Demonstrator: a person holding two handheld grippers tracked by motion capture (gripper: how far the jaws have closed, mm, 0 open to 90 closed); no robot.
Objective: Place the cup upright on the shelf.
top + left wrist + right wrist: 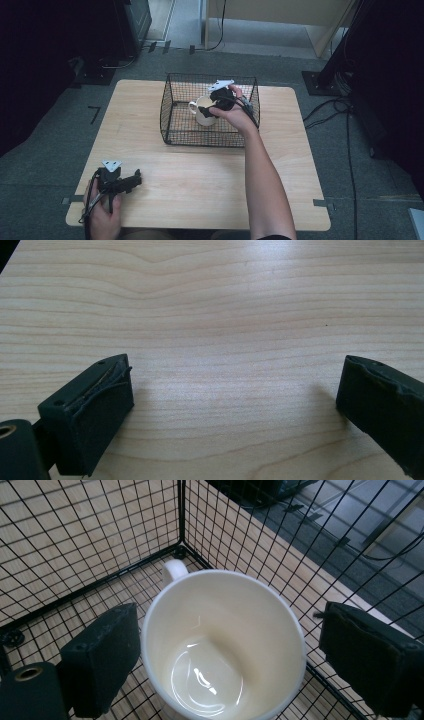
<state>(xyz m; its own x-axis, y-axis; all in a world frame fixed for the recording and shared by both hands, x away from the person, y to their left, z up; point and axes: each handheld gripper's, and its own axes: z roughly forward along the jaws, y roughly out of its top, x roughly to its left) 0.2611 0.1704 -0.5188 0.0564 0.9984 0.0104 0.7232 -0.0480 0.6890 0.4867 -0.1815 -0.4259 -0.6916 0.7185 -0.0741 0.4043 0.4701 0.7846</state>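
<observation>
Mug (223, 647), a glossy cream ceramic cup, stands upright and empty inside a black wire basket (172, 107) on the pale wood worktop (200, 175). It looks rigid, slippery and breakable; gripping across the rim suits it. The right gripper (225, 650) straddles it, jaws spread. The left gripper (235, 405) rests apart, jaws spread.

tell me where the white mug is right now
In the high view the white mug stands upright inside the wire basket at the far middle of the table, between the open jaws of the right gripper.
</observation>
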